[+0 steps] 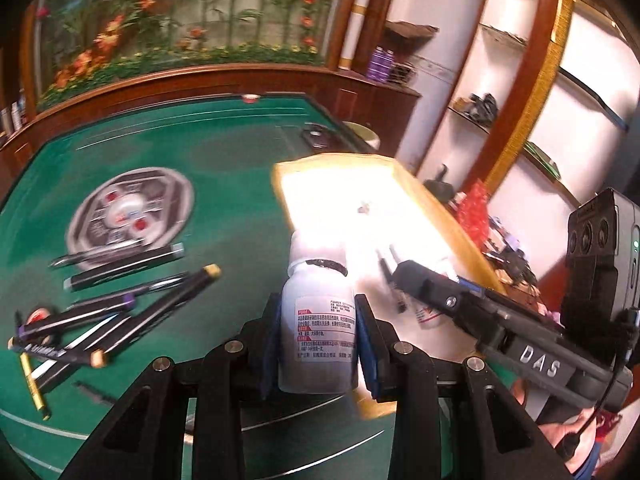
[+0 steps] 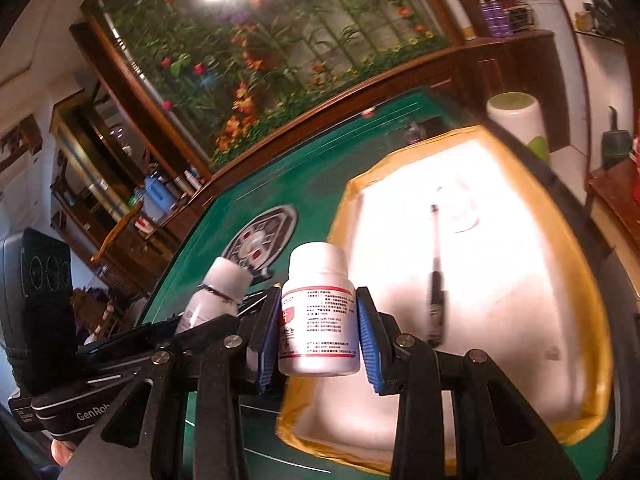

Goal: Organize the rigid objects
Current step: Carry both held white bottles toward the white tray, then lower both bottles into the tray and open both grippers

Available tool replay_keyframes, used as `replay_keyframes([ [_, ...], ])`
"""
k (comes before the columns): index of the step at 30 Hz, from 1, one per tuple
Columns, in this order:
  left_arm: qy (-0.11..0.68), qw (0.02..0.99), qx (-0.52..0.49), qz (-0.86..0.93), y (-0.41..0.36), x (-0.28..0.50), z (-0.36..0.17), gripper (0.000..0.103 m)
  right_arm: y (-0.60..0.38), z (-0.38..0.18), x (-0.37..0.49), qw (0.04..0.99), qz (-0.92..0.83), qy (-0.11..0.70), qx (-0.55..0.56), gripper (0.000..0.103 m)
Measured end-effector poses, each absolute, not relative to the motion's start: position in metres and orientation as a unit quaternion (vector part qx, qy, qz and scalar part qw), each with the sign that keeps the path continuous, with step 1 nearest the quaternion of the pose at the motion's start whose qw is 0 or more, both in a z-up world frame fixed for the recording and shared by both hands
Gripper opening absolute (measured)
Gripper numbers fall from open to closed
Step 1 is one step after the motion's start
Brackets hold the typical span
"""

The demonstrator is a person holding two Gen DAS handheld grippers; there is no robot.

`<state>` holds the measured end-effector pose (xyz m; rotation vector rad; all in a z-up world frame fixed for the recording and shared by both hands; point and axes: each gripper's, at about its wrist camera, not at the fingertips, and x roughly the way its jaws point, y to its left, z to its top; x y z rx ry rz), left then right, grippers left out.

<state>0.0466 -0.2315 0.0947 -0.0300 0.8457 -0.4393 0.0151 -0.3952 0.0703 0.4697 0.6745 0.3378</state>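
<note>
My left gripper (image 1: pixel 318 308) is shut on a white pill bottle (image 1: pixel 318 340) with a printed label, held upright between the blue pads above the green table (image 1: pixel 220 168). My right gripper (image 2: pixel 318 296) is shut on a second white bottle (image 2: pixel 318 320) with a red-edged label, over the near left corner of a white box with a yellow taped rim (image 2: pixel 348 208). The two grippers are side by side. From the right wrist view the left bottle (image 2: pixel 220 292) shows at the left. A black pen (image 2: pixel 436 280) lies inside the box (image 1: pixel 448 220).
Several pens and markers (image 1: pixel 120 280) lie scattered on the felt at the left. A round grey control panel (image 1: pixel 128 212) sits in the table's middle. A dark small object (image 1: pixel 316 138) lies near the far edge. A white and green cylinder (image 2: pixel 516 120) stands beyond the box.
</note>
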Motion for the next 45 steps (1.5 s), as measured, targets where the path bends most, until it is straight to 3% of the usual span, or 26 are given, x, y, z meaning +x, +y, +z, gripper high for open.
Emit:
replay_keyframes([
  [9,0.435,0.870,-0.030,-0.229,-0.281,0.080,0.079,0.035,-0.432,0.072,0.009,0.915,0.095,0.322,0.225,0.035],
  [18,0.468,0.856,-0.027,-0.218,-0.287,0.100,0.044,0.035,-0.441,0.061,0.034,0.906,0.044,0.378,0.183,0.035],
  [42,0.453,0.858,0.000,-0.242,-0.291,0.092,0.047,0.036,-0.430,0.052,0.057,0.896,-0.001,0.426,0.127,0.035],
  [45,0.449,0.858,-0.007,-0.250,-0.289,0.091,0.049,0.042,-0.432,0.058,0.052,0.900,0.001,0.416,0.129,0.035],
])
